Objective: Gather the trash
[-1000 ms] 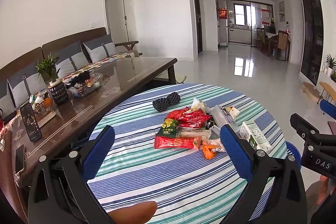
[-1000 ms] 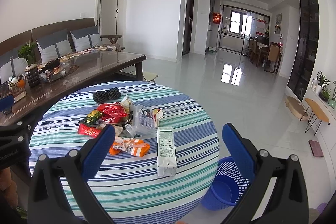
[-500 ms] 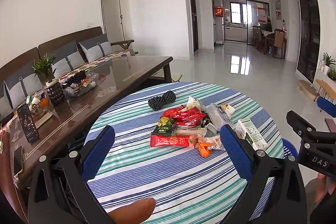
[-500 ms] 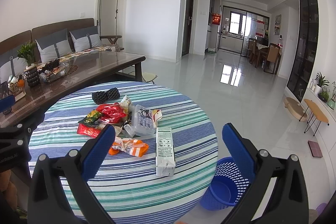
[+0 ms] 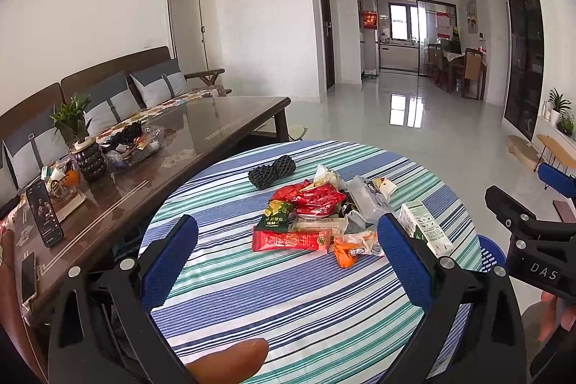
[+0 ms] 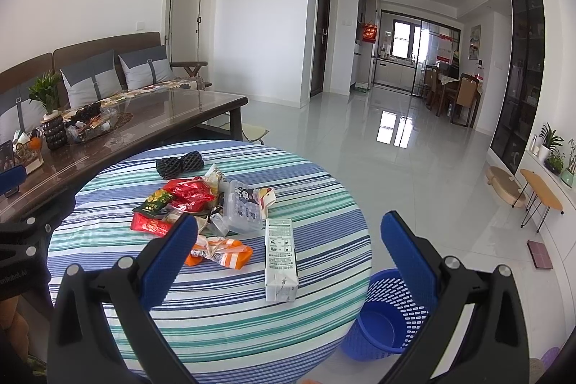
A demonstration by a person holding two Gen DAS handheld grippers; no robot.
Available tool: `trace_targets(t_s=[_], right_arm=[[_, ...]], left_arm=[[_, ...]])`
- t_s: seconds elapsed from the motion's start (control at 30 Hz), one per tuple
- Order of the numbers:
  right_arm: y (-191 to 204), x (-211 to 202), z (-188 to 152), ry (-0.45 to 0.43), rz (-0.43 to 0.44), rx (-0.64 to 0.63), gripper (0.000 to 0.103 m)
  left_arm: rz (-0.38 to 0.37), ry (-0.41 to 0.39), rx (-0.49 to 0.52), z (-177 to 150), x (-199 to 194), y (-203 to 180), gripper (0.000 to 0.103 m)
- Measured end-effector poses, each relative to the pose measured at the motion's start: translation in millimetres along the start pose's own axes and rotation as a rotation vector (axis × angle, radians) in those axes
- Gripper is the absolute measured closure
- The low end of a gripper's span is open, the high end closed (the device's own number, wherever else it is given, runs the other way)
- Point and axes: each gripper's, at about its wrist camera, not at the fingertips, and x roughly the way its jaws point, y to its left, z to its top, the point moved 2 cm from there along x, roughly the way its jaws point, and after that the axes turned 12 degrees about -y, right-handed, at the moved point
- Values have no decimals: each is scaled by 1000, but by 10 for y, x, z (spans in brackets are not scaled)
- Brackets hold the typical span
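Here one round table fills the lower left of the right view, bearing one wrapper pile and, right of it, one carton lying flat, long axis running top to bottom. One basket stands lower right. Both the left gripper and the right gripper gape wide, empty.

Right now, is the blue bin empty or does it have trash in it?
Empty as far as visible: the blue bin shows a bare bottom; all wrappers lie on the table.

Left gripper and right gripper both gape wide, empty
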Motion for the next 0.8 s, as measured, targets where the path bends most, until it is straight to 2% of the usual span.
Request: trace_targets(t_s=[0.8], right_arm=[[38,4,-32,14,6,-17,5]], left_arm=[[11,18,1,-45,52,27,4]])
